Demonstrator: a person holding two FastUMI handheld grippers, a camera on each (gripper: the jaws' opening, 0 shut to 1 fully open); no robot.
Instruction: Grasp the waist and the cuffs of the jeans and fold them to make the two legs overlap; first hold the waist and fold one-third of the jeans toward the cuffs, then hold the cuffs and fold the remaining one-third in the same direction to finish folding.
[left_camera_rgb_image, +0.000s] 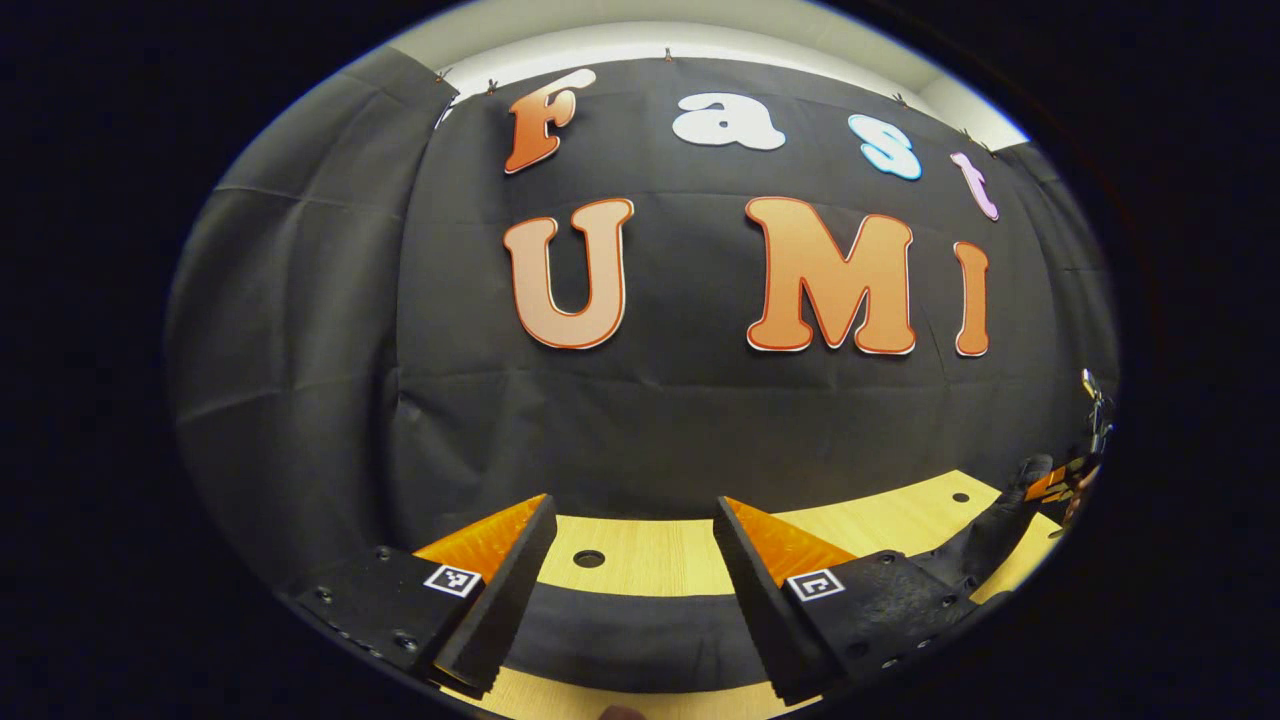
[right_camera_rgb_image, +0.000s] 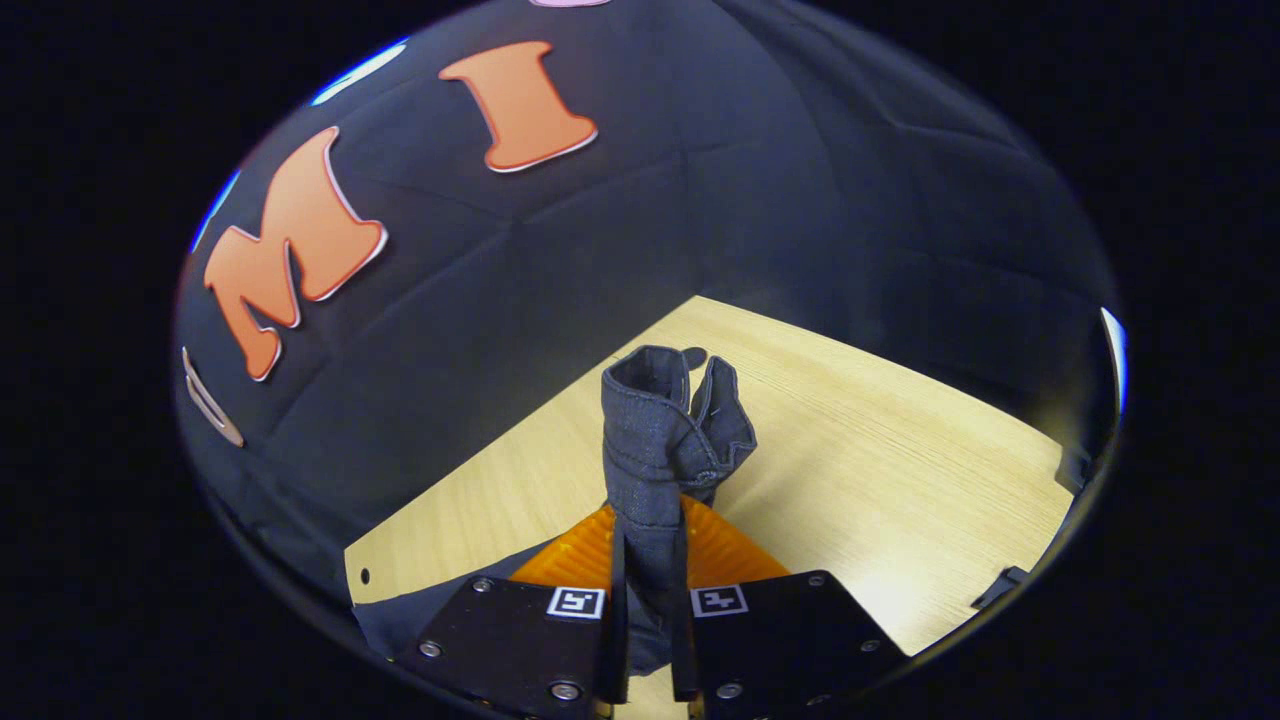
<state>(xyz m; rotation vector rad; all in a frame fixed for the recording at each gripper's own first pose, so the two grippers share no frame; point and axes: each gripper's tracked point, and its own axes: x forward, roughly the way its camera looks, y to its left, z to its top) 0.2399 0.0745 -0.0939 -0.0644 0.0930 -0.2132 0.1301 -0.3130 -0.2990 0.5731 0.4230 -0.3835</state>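
Jeans: dark blue denim jeans (right_camera_rgb_image: 660, 450), a bunched fold of hemmed fabric, stand up between the right gripper's fingers above the table; whether it is waist or cuff I cannot tell.
Right gripper: right gripper (right_camera_rgb_image: 648, 600) has its fingers drawn close together, both pressing the denim, pointing down at a slant toward the tabletop.
Left gripper: left gripper (left_camera_rgb_image: 635, 560) is held roughly level, fingers spread wide apart with nothing between them, aimed at the booth wall.
Denim below left gripper: a dark strip of fabric (left_camera_rgb_image: 620, 625) lies across the table just under the spread fingers.
Table: light wooden table (right_camera_rgb_image: 880, 440) with small round holes, bare wood beyond the denim.
Far right of left gripper view: the other gripper (left_camera_rgb_image: 1060, 480) near the table edge, too small to detail.
Wall: black cloth wall (left_camera_rgb_image: 700, 420) closes in behind the table.
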